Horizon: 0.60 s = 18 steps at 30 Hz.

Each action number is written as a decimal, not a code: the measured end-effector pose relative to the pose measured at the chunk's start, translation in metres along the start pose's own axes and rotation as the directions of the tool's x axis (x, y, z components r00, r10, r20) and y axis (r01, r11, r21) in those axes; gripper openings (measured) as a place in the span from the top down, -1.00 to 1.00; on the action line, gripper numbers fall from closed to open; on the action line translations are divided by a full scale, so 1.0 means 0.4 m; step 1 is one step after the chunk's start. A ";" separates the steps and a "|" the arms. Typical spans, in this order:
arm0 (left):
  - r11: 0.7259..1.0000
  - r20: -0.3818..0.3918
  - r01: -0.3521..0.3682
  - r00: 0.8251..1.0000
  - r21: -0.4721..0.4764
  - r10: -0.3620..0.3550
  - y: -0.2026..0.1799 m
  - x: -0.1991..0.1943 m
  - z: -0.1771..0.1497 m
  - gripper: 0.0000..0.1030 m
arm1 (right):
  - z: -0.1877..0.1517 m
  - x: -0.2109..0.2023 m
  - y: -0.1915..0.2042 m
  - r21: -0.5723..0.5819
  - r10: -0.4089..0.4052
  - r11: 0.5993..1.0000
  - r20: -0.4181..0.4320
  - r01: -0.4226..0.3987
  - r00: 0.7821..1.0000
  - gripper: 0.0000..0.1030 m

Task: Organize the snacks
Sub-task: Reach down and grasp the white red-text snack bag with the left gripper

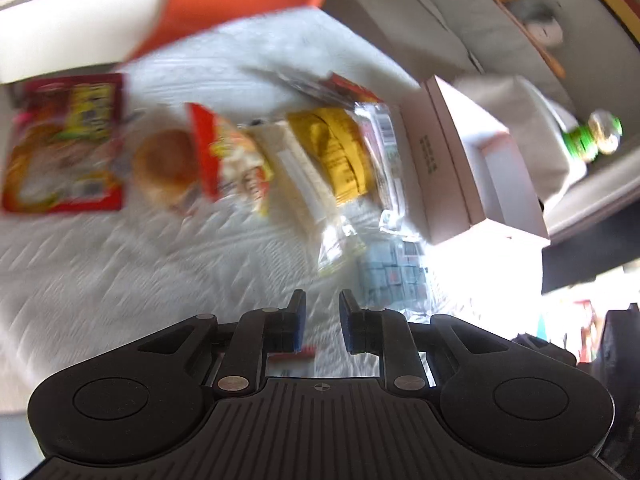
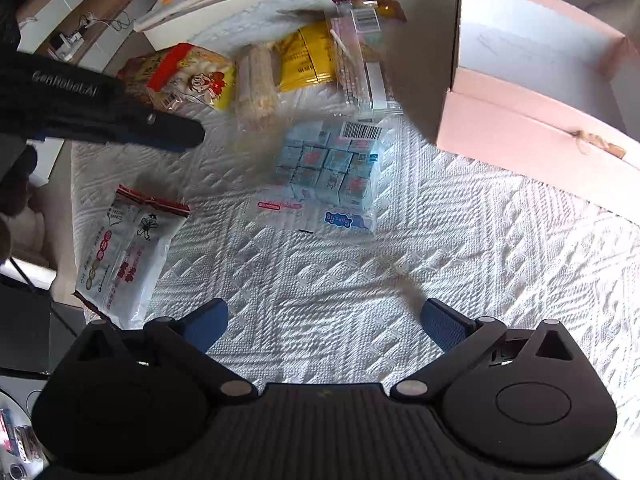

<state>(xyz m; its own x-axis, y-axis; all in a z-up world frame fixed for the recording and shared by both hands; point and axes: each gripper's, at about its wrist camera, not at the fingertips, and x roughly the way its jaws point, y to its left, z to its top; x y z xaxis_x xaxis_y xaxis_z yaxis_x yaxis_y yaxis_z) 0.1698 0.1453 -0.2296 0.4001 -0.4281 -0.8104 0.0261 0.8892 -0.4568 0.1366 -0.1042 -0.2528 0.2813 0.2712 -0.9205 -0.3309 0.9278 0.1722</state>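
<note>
A table (image 2: 460, 240) is covered in a white quilted cloth with a raised woven pattern. Crinkly plastic snack packets lie scattered on it: a clear bag of small pale-blue cubes (image 2: 332, 172) at the centre, a glossy yellow pouch (image 2: 306, 60) and a red-and-yellow bag (image 2: 188, 74) behind it, a white packet with red trim (image 2: 128, 256) at the left. A pink cardboard box (image 2: 532, 92) stands open at the right. The right hand-held gripper (image 2: 324, 326) hovers with blue pads spread wide, empty. The left hand-held gripper (image 1: 322, 320) is narrowed to a slim gap, holding nothing.
</note>
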 end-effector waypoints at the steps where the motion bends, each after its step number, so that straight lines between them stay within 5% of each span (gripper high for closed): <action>1: 0.999 0.031 -0.040 0.999 -0.023 0.040 -0.001 -0.024 -0.019 0.59 | -0.007 0.001 0.003 -0.019 -0.012 1.000 -0.004 0.012 1.000 -1.00; 5: 0.965 0.046 -0.239 0.968 -0.109 0.245 0.018 -0.076 -0.076 0.58 | -0.026 0.012 0.037 -0.147 -0.068 0.987 -0.014 0.065 0.998 -1.00; 9: 0.957 0.036 -0.244 0.967 -0.154 0.252 0.008 -0.085 -0.128 0.58 | -0.036 0.013 0.048 -0.159 -0.098 0.983 -0.003 0.096 0.995 -1.00; 12: 0.961 0.041 -0.277 0.960 0.016 0.276 -0.073 -0.058 -0.144 0.57 | -0.040 0.011 0.050 -0.182 -0.095 0.979 -0.012 0.091 0.995 -1.00; 15: 0.896 0.018 -0.399 0.915 0.195 0.403 -0.150 0.010 -0.164 0.53 | -0.041 0.006 0.046 -0.227 -0.074 0.972 -0.030 0.065 0.997 -1.00; 18: 0.861 0.011 -0.427 0.897 0.276 0.441 -0.185 0.045 -0.165 0.37 | -0.046 0.003 0.042 -0.246 -0.073 0.968 -0.047 0.059 0.996 -1.00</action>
<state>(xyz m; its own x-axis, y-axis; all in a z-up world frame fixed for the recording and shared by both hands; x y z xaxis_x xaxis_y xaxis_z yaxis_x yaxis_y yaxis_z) 0.1144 0.0613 -0.2345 0.3807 0.0098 -0.9246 0.1044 0.9931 0.0535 0.1146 -0.0930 -0.2575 0.2623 0.1906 -0.9460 -0.5249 0.8508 0.0259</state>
